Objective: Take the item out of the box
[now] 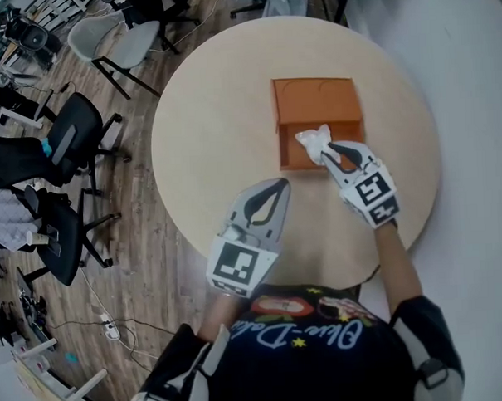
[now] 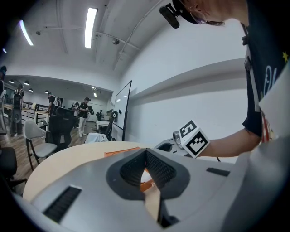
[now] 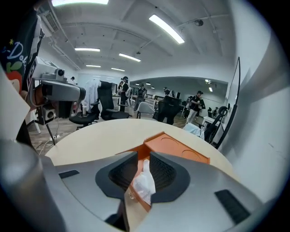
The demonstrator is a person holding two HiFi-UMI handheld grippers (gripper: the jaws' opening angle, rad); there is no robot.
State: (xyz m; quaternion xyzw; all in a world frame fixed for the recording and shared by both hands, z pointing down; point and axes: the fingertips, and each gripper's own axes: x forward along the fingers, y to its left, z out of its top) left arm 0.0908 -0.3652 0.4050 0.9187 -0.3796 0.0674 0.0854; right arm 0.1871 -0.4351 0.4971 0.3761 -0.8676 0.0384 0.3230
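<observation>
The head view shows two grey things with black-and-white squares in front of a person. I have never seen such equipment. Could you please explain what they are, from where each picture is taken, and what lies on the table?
There is no robot here: a person holds a hand-held gripping tool in each hand. The marker cubes are part of these tools. One picture comes from a camera on the person's head, looking down. The other two come from cameras riding on each tool, looking along its jaws. On the round table lies an open orange box. The right tool is shut on a white plastic packet at the box's near edge. The left tool is shut and empty, above the table, apart from the box.
</observation>
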